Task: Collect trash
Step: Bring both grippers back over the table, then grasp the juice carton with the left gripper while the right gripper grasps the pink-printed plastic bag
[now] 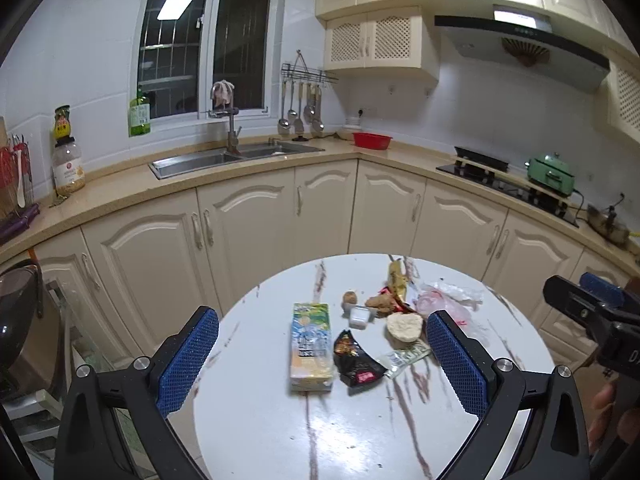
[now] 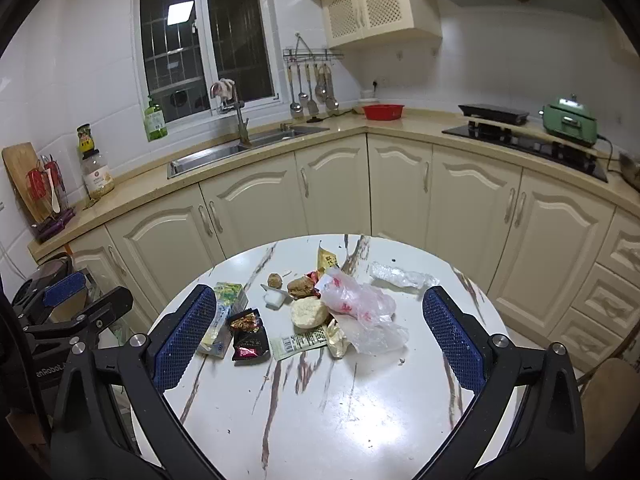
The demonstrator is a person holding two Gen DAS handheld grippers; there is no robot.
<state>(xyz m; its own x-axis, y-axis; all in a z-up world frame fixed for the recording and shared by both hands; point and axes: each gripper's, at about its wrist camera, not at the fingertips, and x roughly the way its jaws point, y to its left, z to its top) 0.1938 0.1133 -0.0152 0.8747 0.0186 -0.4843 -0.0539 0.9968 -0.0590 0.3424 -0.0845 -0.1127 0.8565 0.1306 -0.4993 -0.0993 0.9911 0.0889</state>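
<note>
Trash lies on a round white marble table [image 1: 320, 432] [image 2: 340, 400]. A juice carton [image 1: 312, 346] [image 2: 224, 312] lies flat beside a black snack wrapper [image 1: 356, 360] [image 2: 250, 338], a green sachet [image 1: 406, 356] [image 2: 304, 340], a pale bun [image 1: 404, 326] [image 2: 308, 312], a brown food lump [image 1: 380, 304] [image 2: 300, 286], a white cup [image 1: 358, 316] [image 2: 276, 299] and a clear plastic bag [image 1: 444, 300] [image 2: 364, 312]. My left gripper [image 1: 322, 364] is open above the near table. My right gripper [image 2: 320, 344] is open, also empty.
Cream cabinets and a counter with a sink [image 1: 236, 158] [image 2: 244, 148], red bowl [image 1: 372, 140] [image 2: 383, 111], hob and green pot [image 1: 551, 174] [image 2: 570, 119] curve behind the table. A clear wrapper [image 2: 402, 276] lies at the far right of the table. A dark bin [image 1: 20, 320] stands left.
</note>
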